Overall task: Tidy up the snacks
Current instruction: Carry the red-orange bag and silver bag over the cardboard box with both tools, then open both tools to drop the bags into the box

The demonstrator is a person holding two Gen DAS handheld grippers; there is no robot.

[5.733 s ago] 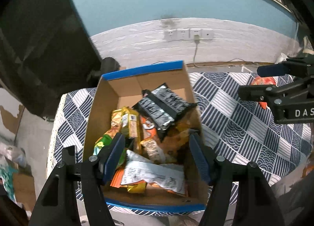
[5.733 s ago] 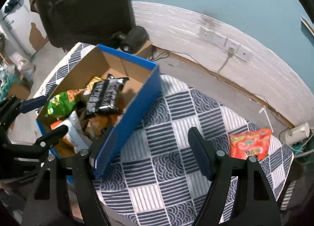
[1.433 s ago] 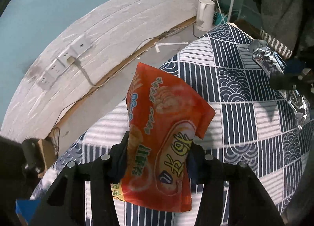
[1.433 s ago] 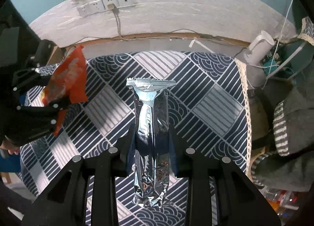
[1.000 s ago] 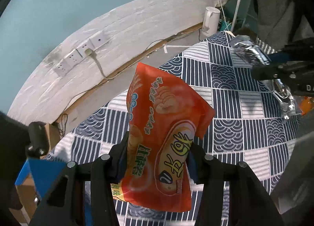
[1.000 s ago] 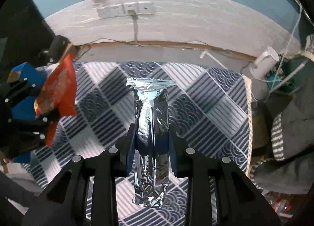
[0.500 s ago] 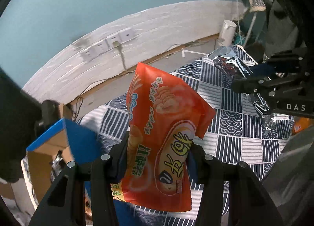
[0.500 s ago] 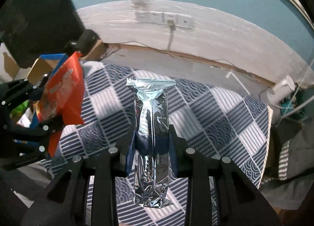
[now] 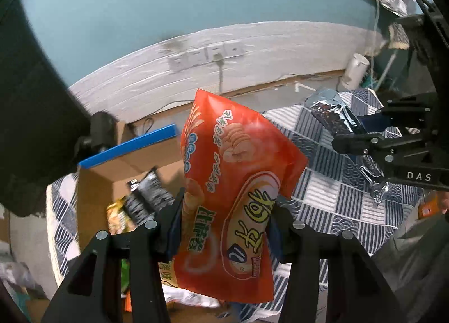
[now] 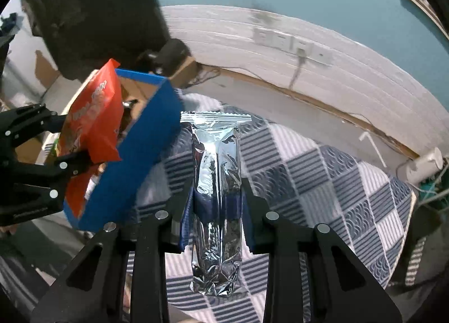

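Observation:
My left gripper (image 9: 224, 224) is shut on an orange chip bag (image 9: 233, 199), held upright above the near end of a blue-rimmed cardboard box (image 9: 92, 182) with several snack packs inside. In the right wrist view the same orange chip bag (image 10: 92, 121) hangs over the box (image 10: 134, 160), clamped by the left gripper (image 10: 64, 149). My right gripper (image 10: 217, 205) is shut on a silver foil packet (image 10: 217, 182), held upright over the patterned cloth just right of the box. That silver foil packet (image 9: 336, 121) and the right gripper (image 9: 364, 132) also show at the right of the left wrist view.
A navy-and-white patterned tablecloth (image 10: 322, 182) covers the table. Behind it are a white panelled wall with sockets (image 10: 291, 42) and a plugged cable. A dark chair back (image 9: 31, 98) stands left of the box. A white kettle (image 9: 355, 73) sits on the floor at the far right.
Both grippers have swung left across the table with their packs. The box has come into view and the orange bag now hangs over it; the foil packet now sits beside the box's blue side.

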